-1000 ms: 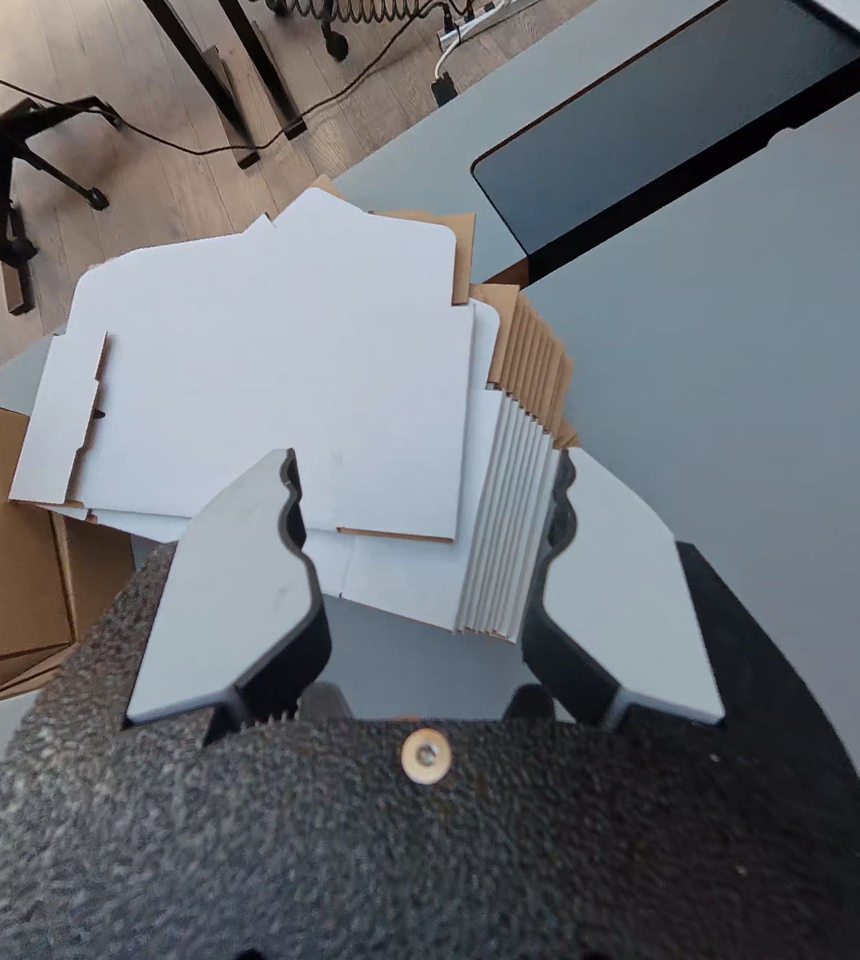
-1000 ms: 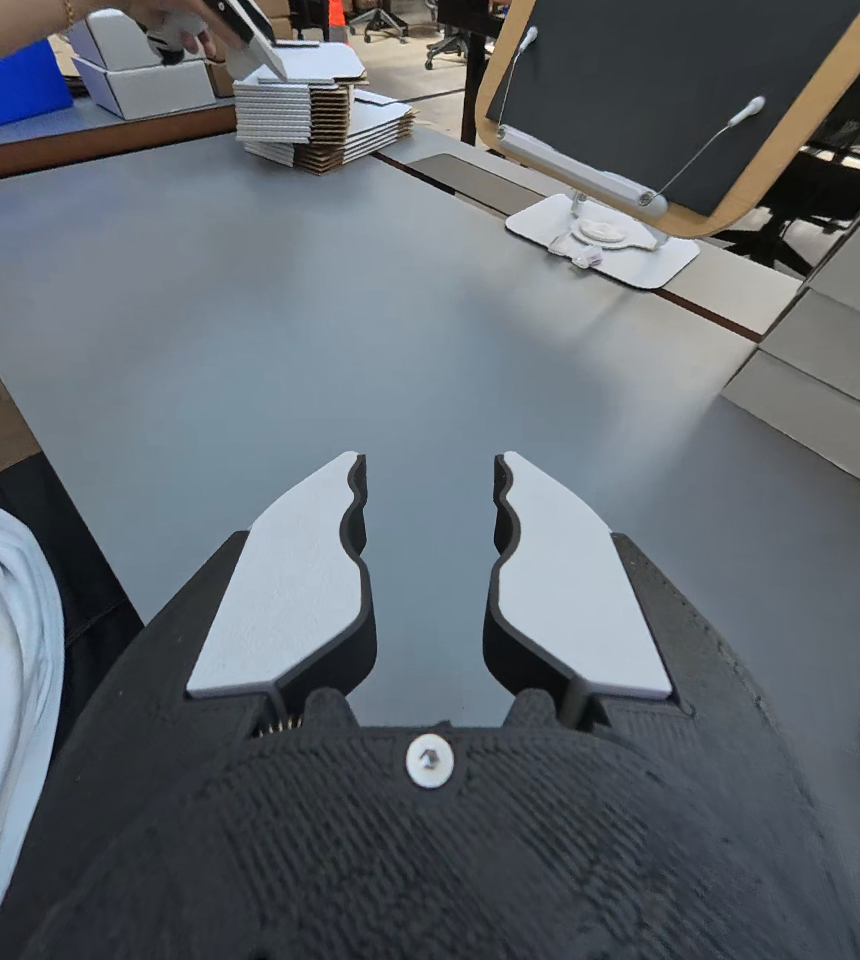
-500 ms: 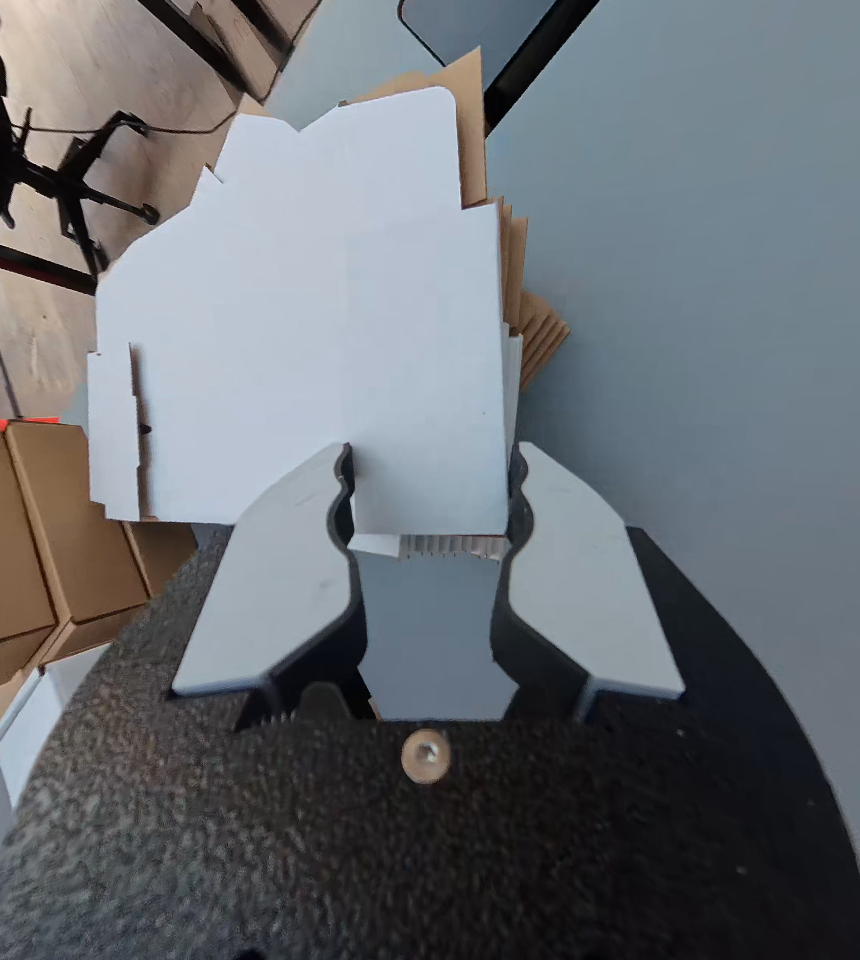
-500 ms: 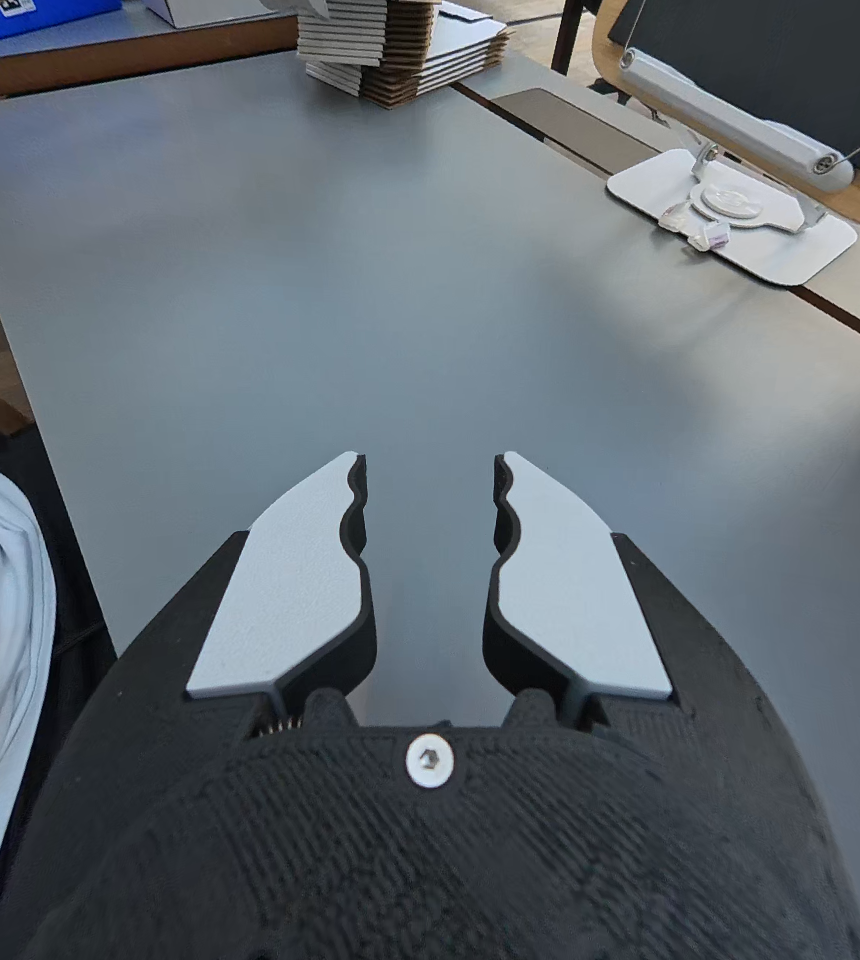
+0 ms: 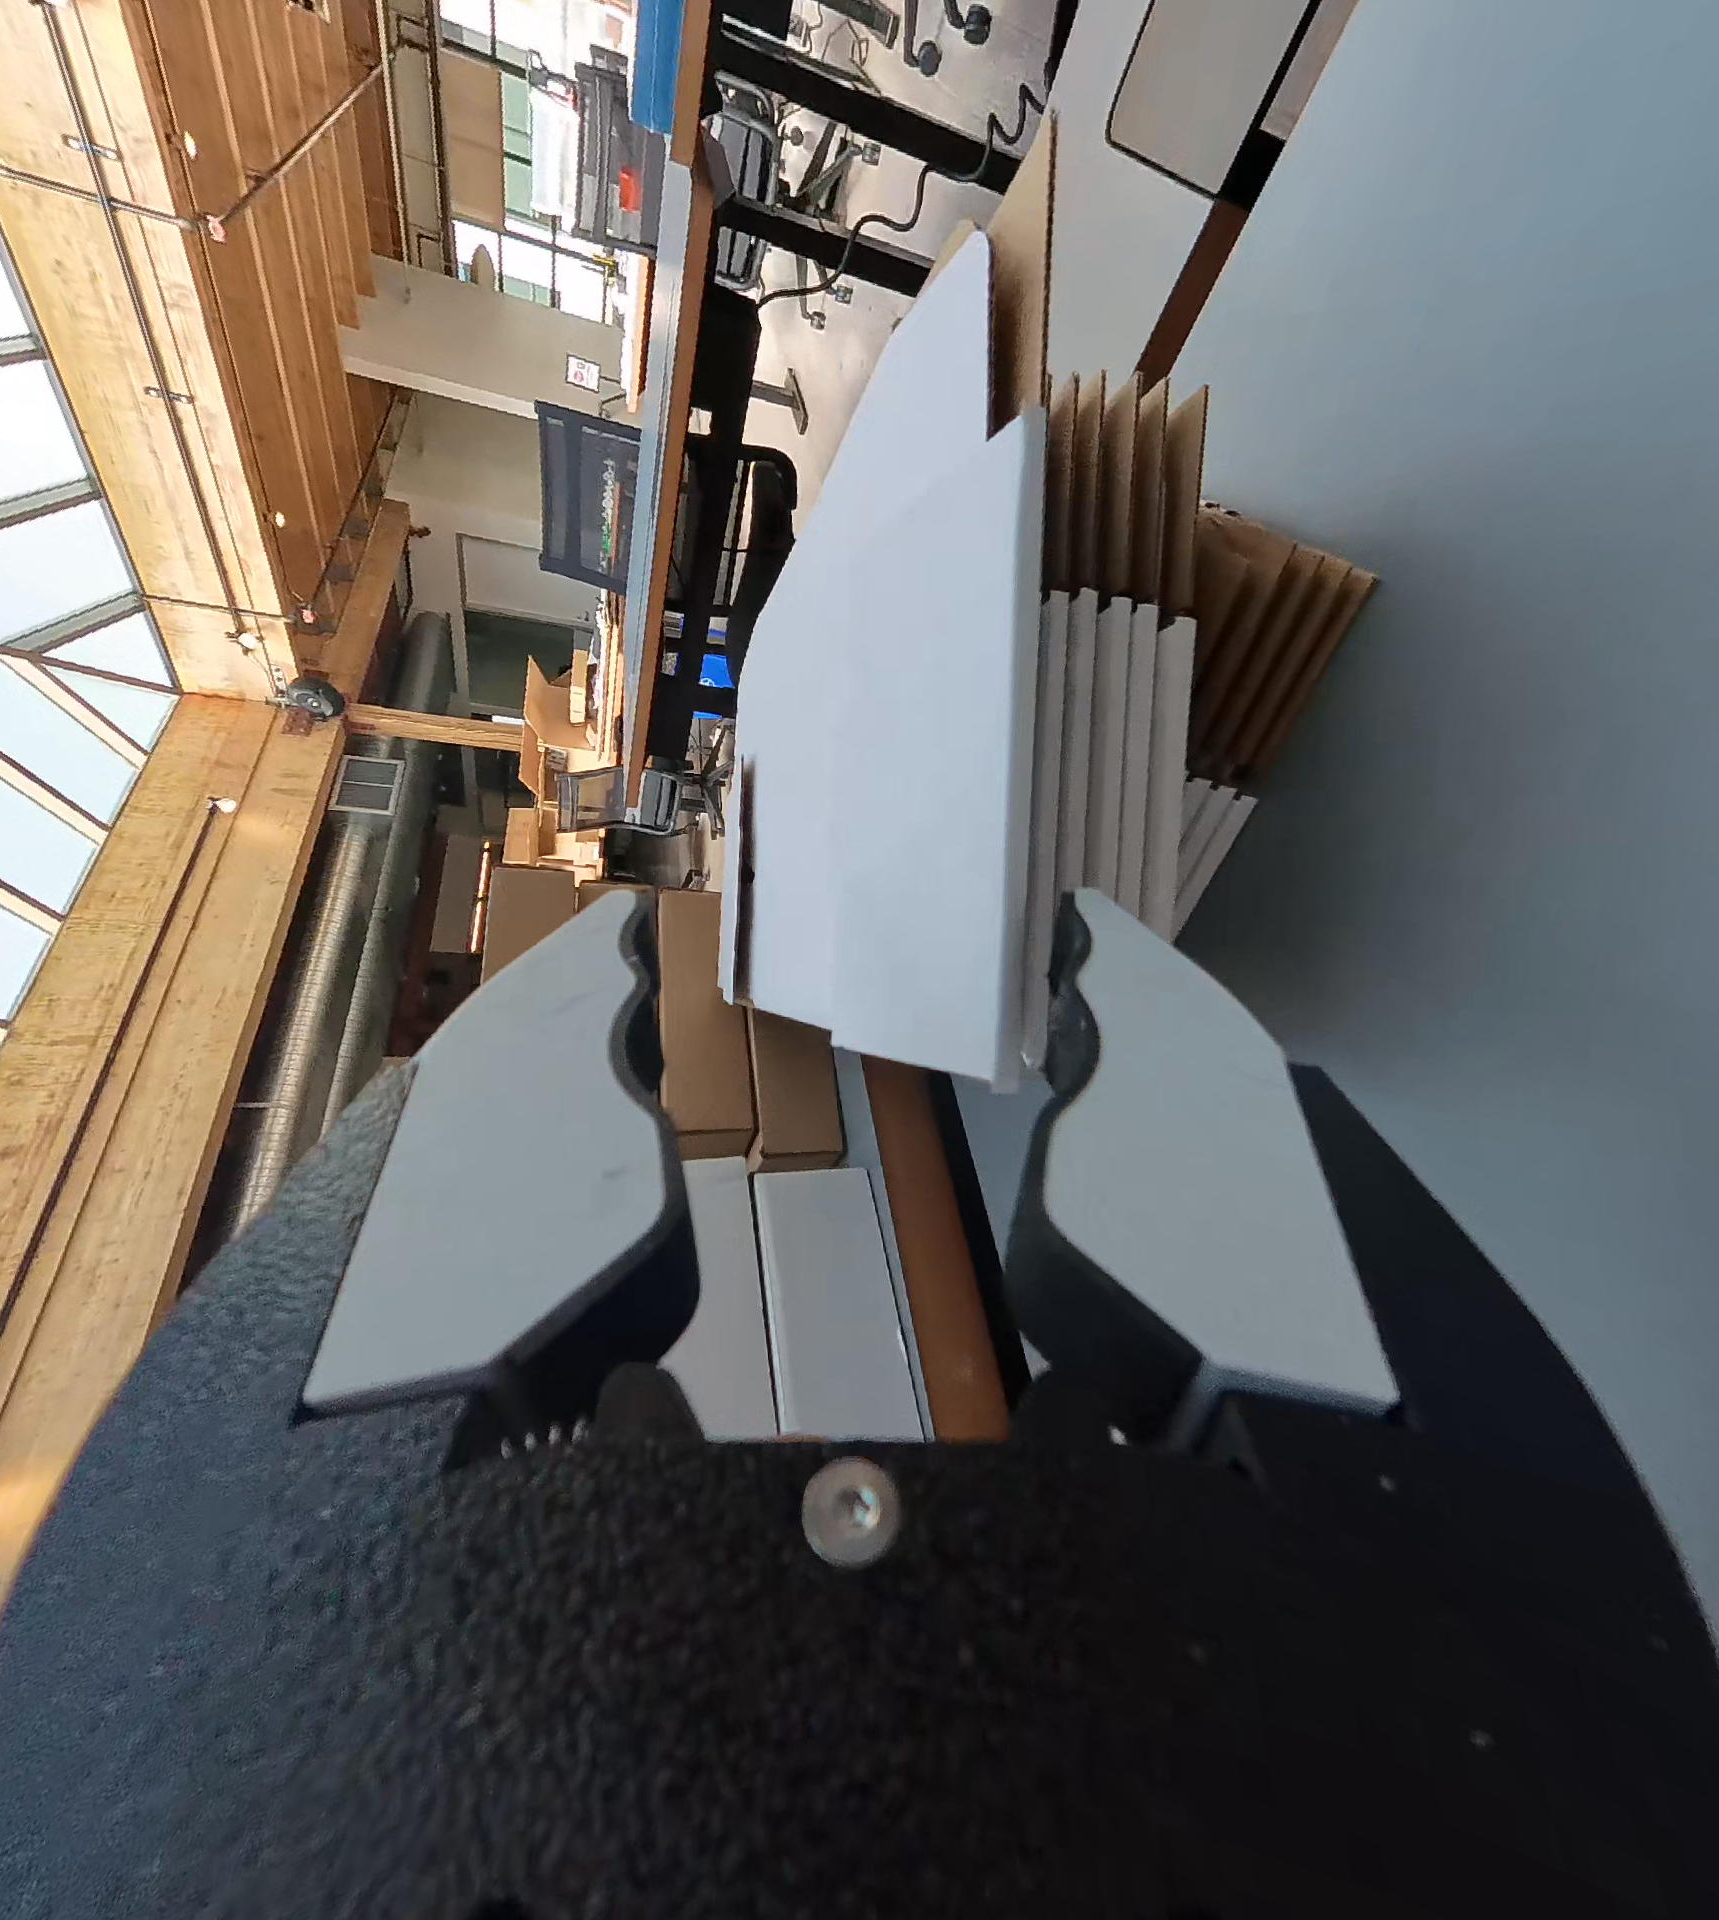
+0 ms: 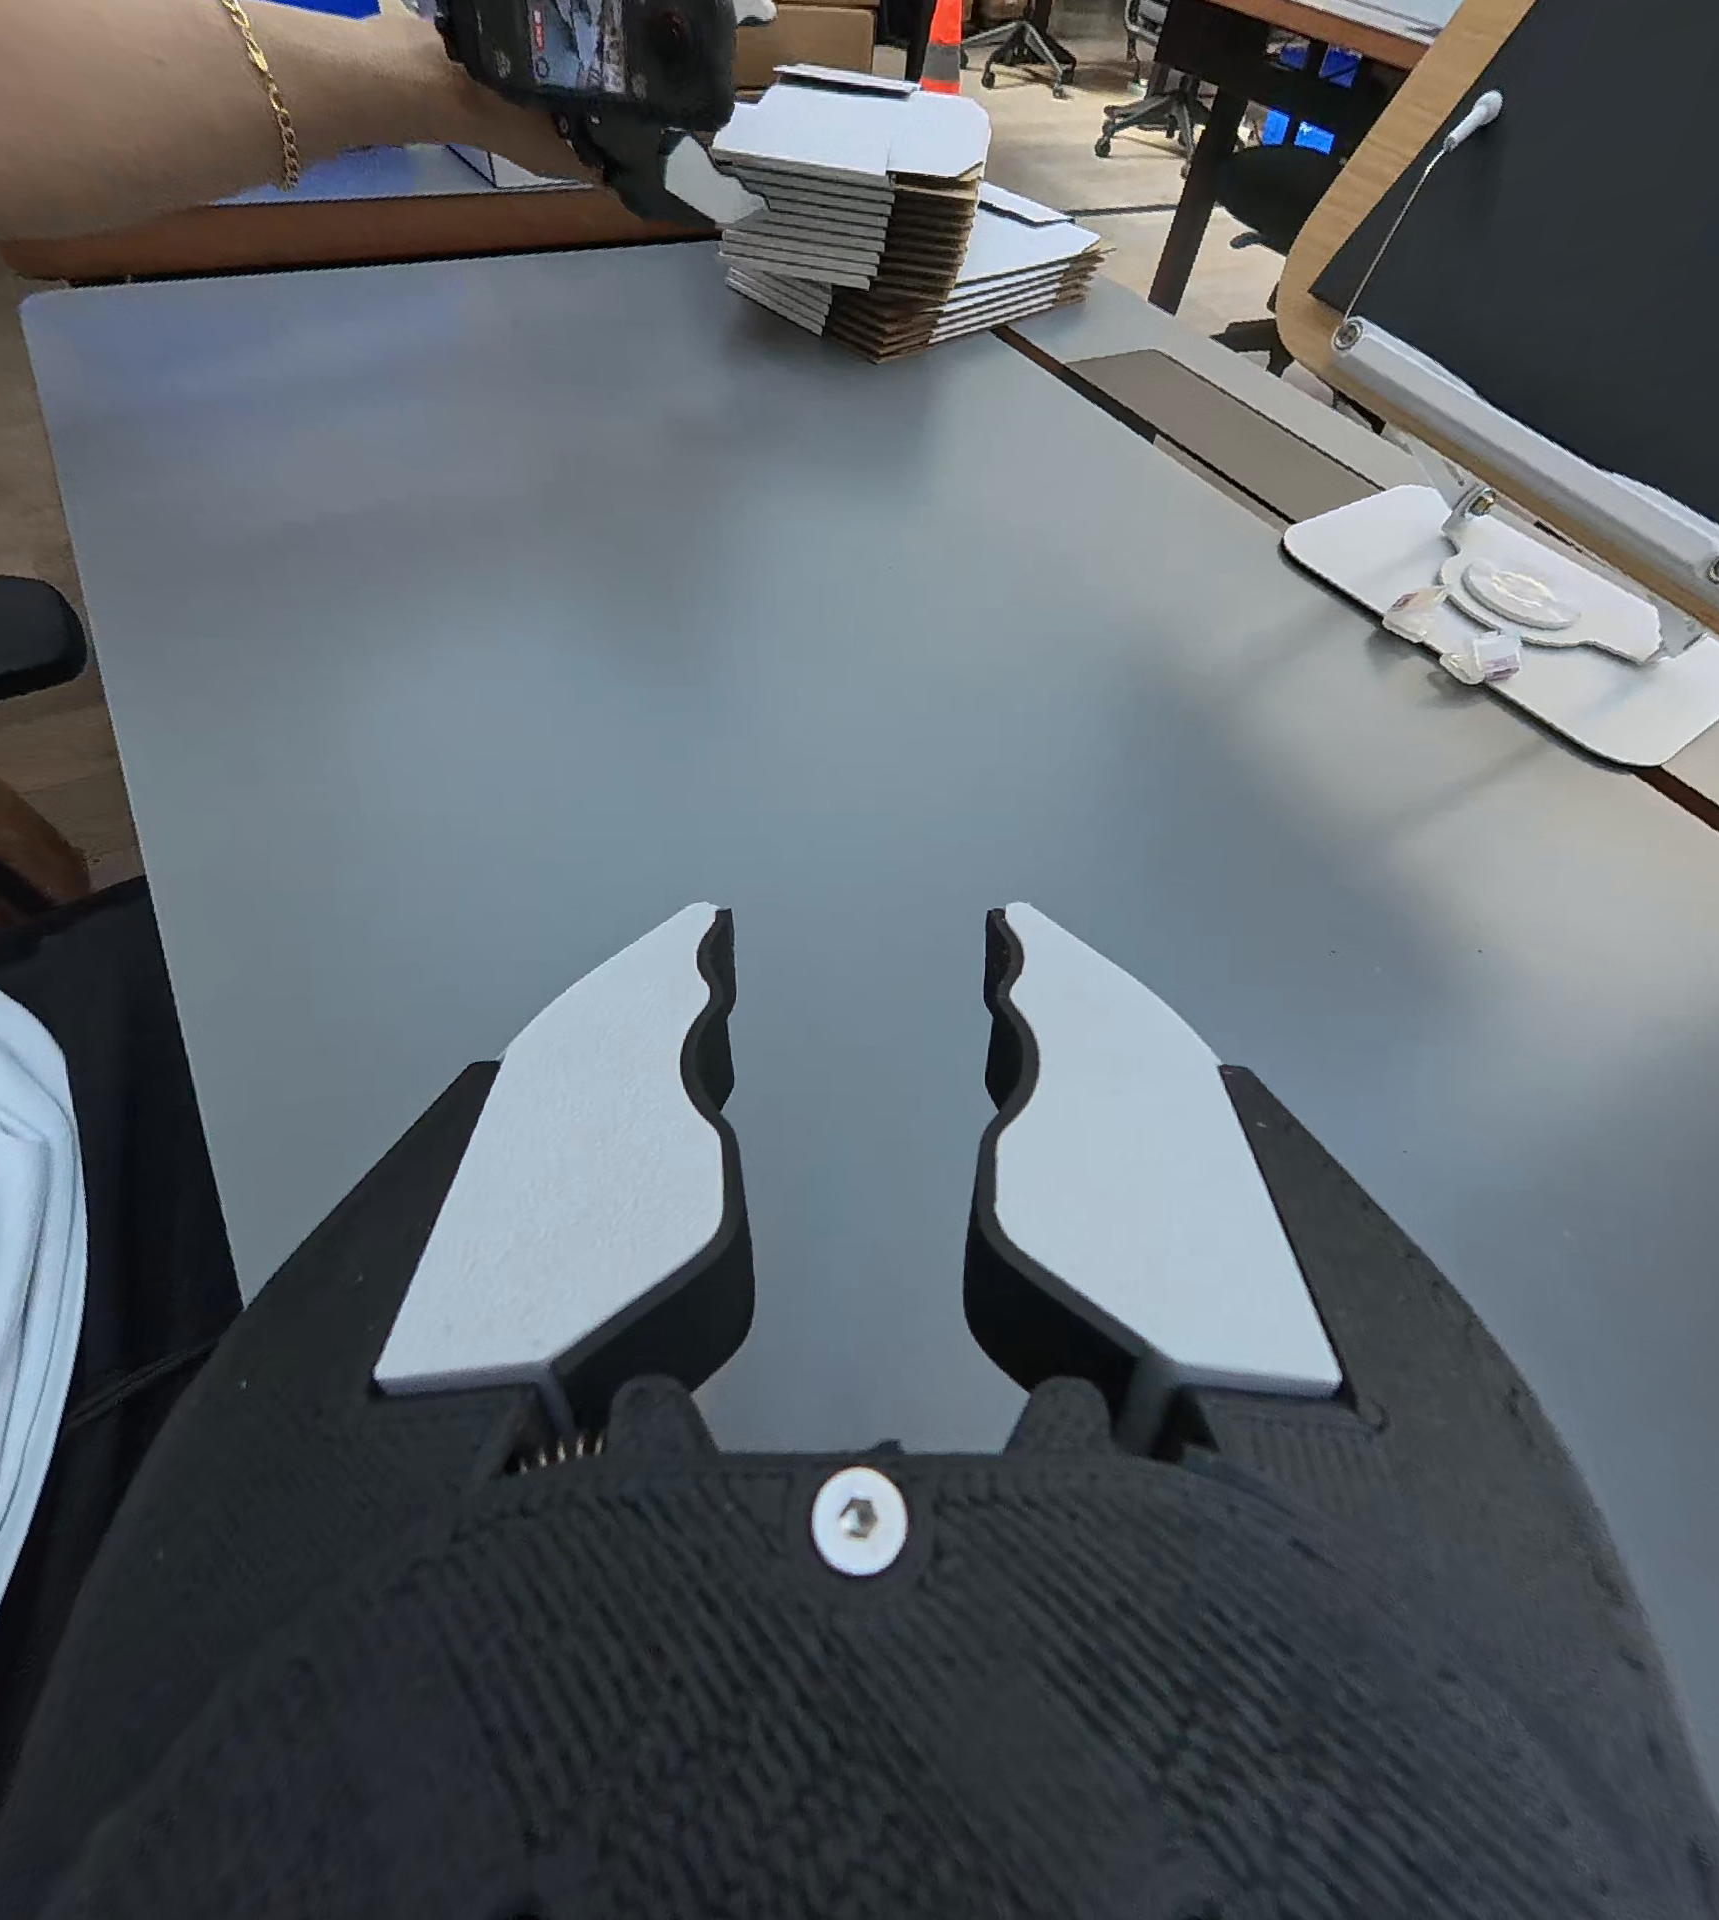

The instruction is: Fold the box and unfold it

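White flat box blank [image 5: 896,748] lifted at near edge off stack of blanks [image 6: 896,249] at far end of grey table [image 6: 730,623]. Left gripper [image 5: 850,971] spread wide around that edge. Right gripper [image 6: 857,940] held open, empty, over table.
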Motion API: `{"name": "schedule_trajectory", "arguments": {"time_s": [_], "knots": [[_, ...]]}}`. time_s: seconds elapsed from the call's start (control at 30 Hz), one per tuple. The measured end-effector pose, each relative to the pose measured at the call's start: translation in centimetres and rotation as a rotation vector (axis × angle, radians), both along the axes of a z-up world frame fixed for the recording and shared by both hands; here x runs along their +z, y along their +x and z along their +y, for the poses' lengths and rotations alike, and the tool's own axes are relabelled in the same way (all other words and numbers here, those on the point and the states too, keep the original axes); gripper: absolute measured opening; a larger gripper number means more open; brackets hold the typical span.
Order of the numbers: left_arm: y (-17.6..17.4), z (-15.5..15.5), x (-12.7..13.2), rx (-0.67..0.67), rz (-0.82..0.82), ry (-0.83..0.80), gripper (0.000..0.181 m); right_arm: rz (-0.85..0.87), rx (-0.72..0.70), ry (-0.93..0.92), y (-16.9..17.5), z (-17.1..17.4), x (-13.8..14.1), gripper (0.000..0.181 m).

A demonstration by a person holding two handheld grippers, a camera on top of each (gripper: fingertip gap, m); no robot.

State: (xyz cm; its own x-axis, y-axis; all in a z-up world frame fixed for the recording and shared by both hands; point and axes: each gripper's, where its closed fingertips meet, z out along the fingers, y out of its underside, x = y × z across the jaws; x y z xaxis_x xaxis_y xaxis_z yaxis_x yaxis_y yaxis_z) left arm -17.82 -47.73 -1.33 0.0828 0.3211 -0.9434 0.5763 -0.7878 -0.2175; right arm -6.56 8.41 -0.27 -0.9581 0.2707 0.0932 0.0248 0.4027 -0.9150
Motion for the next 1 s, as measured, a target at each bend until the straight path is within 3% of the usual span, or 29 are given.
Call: {"name": "schedule_trajectory", "arguments": {"time_s": [0.17,0.37,0.47,0.53,0.6,0.67,0.83,0.9,1.0], "knots": [[-0.7,-0.3,-0.3,-0.027,0.006,-0.184,0.010,-0.032,-0.026,-0.008,-0.5,0.6,-0.3,0.046],[0.7,2.4,2.3,-0.053,0.131,-0.382,0.006,-0.065,-0.066,-0.034,-2.3,0.7,-0.7,0.045],[2.1,7.8,5.3,-0.146,0.230,-0.439,0.005,-0.062,-0.085,-0.086,-3.7,-0.1,-0.1,0.037],[3.2,13.0,6.4,-0.277,0.252,-0.398,0.005,-0.013,-0.084,-0.112,-4.7,-0.8,0.5,0.020],[4.5,18.7,6.5,-0.428,0.235,-0.336,0.005,0.016,-0.067,-0.120,-5.4,-1.7,0.9,0.000],[6.2,24.0,6.2,-0.553,0.233,-0.266,0.005,0.006,-0.059,-0.121,-6.0,-2.8,0.9,0.000],[11.1,34.5,2.7,-0.815,0.210,-0.209,0.005,0.100,-0.064,-0.053,-7.2,-4.6,0.6,0.000],[12.9,37.4,0.4,-0.888,0.170,-0.212,0.005,0.153,-0.015,0.003,-6.8,-5.4,0.1,0.000],[15.1,40.3,-2.9,-0.973,0.095,-0.163,0.006,0.220,0.069,0.170,-6.6,-6.7,-2.8,0.000]]}}
